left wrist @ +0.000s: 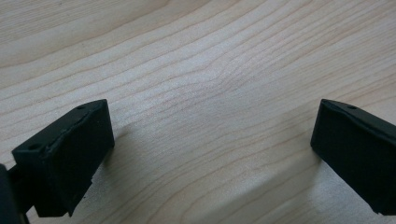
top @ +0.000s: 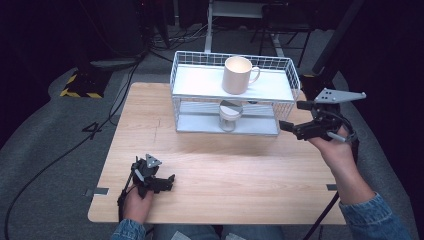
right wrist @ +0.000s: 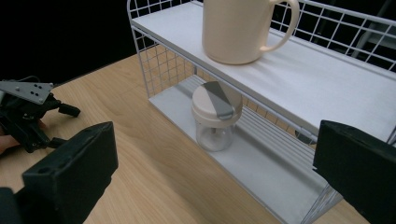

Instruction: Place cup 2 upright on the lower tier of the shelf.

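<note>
High view: your right gripper (top: pixel 296 116) hangs by the wire rack's (top: pixel 176 80) right end, jaws wide & empty, aimed at the small lidded jar (right wrist: pixel 215 115) on the lower shelf. Risk: top shelf sits low over the lid, so a high approach clips it or rocks the cream mug (top: pixel 239 74) above. Rack front's open; go in low. Left gripper (top: pixel 162 181) rests wide open on the table (top: pixel 210 170), w/ bare wood around.

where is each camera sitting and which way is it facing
High view: above the person's side, looking forward and down on the table and wire shelf; forearms and both hand-held grippers show.
Left gripper view: rides the left hand-held gripper, facing bare tabletop between open jaws.
Right gripper view: rides the right hand-held gripper, facing the mug and jar.
Shared: high and right gripper views share shelf, mug, jar.
</note>
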`<state>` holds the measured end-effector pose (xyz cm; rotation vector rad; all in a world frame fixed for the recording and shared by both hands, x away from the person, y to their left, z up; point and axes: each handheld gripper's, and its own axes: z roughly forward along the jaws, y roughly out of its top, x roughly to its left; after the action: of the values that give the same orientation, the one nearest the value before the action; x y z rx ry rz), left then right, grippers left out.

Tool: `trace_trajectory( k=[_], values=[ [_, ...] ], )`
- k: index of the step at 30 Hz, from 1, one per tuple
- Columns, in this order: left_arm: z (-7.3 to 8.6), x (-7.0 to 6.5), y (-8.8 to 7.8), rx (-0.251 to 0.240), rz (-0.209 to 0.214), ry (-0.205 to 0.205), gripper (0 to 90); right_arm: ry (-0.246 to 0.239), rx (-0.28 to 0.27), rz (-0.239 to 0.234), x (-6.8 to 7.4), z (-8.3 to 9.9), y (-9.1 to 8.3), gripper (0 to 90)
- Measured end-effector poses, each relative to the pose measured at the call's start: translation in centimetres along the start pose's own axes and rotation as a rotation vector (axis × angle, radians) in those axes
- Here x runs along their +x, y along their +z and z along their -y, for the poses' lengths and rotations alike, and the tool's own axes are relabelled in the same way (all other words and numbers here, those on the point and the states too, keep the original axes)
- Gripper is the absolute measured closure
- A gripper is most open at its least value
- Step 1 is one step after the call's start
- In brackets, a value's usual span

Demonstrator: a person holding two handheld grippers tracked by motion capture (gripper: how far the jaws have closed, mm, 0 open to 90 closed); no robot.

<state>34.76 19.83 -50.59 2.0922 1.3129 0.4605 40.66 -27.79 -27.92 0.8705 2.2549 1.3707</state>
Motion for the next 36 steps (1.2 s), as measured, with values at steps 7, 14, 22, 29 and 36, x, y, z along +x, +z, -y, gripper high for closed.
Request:
trace_trajectory(
  k=[7,14,22,29,36],
  values=[
    [0.0,0.0,0.0,0.000,0.000,0.000,0.0,0.013,0.003,0.012,0.5,3.8,-0.8,0.3],
    [0.0,0.0,0.0,0.000,0.000,0.000,0.0,0.007,0.047,0.040,0.9,6.0,-1.1,0.7],
    [0.0,0.0,0.0,0.000,0.000,0.000,0.0,0.059,0.081,0.069,0.8,9.4,-0.8,2.3],
    [0.0,0.0,0.0,-0.001,0.000,0.000,0.0,0.086,0.123,0.114,0.8,13.3,0.2,2.6],
    [0.0,0.0,0.0,-0.001,0.000,0.000,0.0,0.115,0.139,0.113,0.7,15.4,1.0,2.6]
  ],
)
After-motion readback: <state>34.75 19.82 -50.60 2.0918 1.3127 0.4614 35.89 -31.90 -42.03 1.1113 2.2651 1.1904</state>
